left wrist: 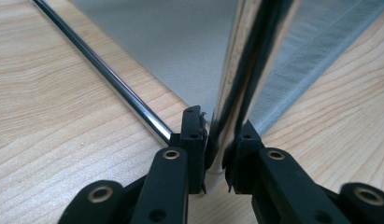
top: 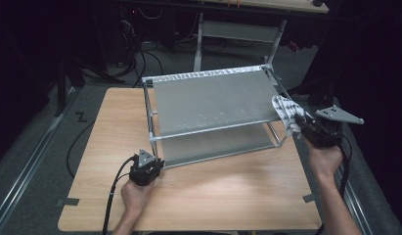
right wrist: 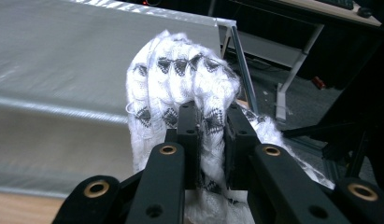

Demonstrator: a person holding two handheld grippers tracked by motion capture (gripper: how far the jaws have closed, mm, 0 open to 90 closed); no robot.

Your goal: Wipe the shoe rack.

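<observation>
A two-tier metal rack (top: 213, 100) with grey mesh shelves stands on the wooden table (top: 228, 196). My left gripper (top: 157, 165) is shut on the rack's front left chrome leg (left wrist: 236, 88), low near the table. The leg runs up between its pads. My right gripper (top: 300, 122) is at the rack's right end, raised to the level of the top shelf, shut on a bunched white cloth with black patterning (top: 285, 111). In the right gripper view the cloth (right wrist: 180, 88) bulges above the jaws in front of the grey upper shelf (right wrist: 63, 60).
The table's front half is bare wood. Cables (top: 110, 205) trail from both grippers toward the table's front. Beyond the table are a dark floor, cables and another table frame (top: 237, 34). Tape marks sit at the table's front corners.
</observation>
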